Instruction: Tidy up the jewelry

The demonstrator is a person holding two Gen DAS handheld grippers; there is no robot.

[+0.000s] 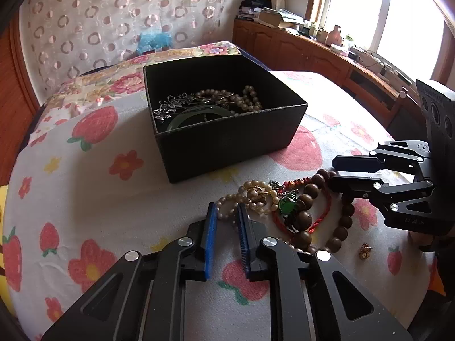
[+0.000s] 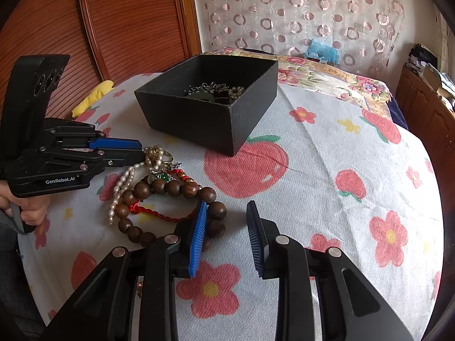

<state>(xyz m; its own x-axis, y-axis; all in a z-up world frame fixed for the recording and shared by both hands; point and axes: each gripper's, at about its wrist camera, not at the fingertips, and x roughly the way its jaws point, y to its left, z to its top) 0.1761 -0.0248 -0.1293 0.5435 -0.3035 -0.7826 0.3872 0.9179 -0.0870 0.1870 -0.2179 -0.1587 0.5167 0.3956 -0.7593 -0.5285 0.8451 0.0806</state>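
Mid-sort: my left gripper (image 1: pixel 226 213) hung released over the pearl strand (image 1: pixel 227 209); right gripper (image 2: pixel 226 218) released beside the wooden beads (image 2: pixel 170 187). Black box (image 1: pixel 227 139) at twelve o'clock. Next, I judged: clench, lift, deposit.

Spread over the bed, a white sheet (image 2: pixel 327 153) printed with red strawberries and flowers. Further back, a floral quilt (image 1: pixel 119 82). Behind that, a sheer curtain (image 1: pixel 113 11) patterned with pink rings, with something blue (image 1: pixel 153 41) at its foot. Along the bright window (image 1: pixel 409 14), a wooden cabinet (image 1: pixel 298 48) crowded with clutter. Beside a ribbed wooden panel (image 2: pixel 122 22), a yellow cushion (image 2: pixel 92 96).
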